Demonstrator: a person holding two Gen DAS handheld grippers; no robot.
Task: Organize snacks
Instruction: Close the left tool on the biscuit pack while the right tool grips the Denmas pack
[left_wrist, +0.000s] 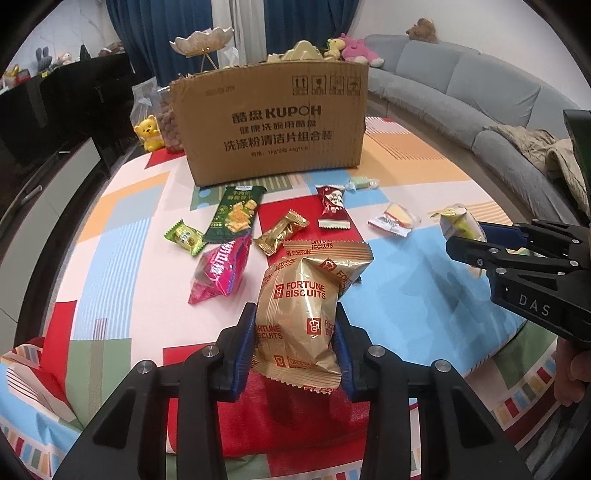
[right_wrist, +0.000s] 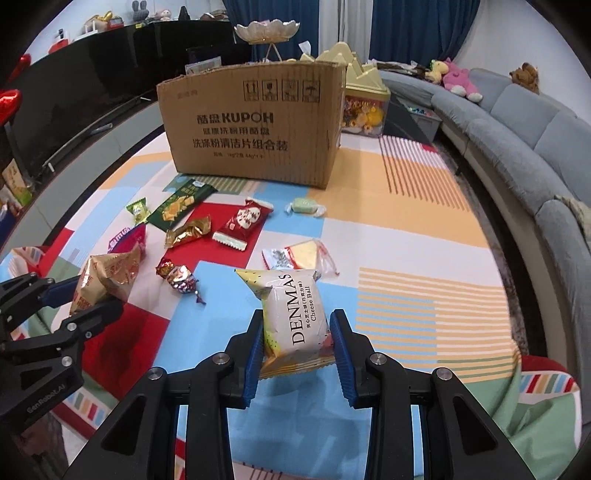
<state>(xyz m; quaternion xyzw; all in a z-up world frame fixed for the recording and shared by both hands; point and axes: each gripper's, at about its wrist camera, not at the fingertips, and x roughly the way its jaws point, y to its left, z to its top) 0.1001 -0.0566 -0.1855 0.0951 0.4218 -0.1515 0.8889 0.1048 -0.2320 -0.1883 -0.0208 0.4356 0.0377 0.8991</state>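
My left gripper (left_wrist: 295, 343) is shut on a gold Fortune Biscuits pack (left_wrist: 299, 314), held above the table; it also shows in the right wrist view (right_wrist: 107, 280). My right gripper (right_wrist: 297, 345) is shut on a white Denmas Cheese Ball pack (right_wrist: 299, 321), also seen at the right of the left wrist view (left_wrist: 460, 225). A brown cardboard box (left_wrist: 273, 122) stands open-topped at the far side of the table (right_wrist: 255, 122). Several loose snacks lie in front of it: a green cracker pack (left_wrist: 234, 214), a pink pack (left_wrist: 221, 269), a red pack (left_wrist: 332, 205).
The table wears a colourful patchwork cloth (left_wrist: 406, 288). A grey sofa (left_wrist: 480, 96) curves along the right. A yellow bear toy (left_wrist: 149, 133) and a bag of nuts (left_wrist: 168, 122) sit left of the box; a yellow-lidded container (right_wrist: 364, 99) stands behind it.
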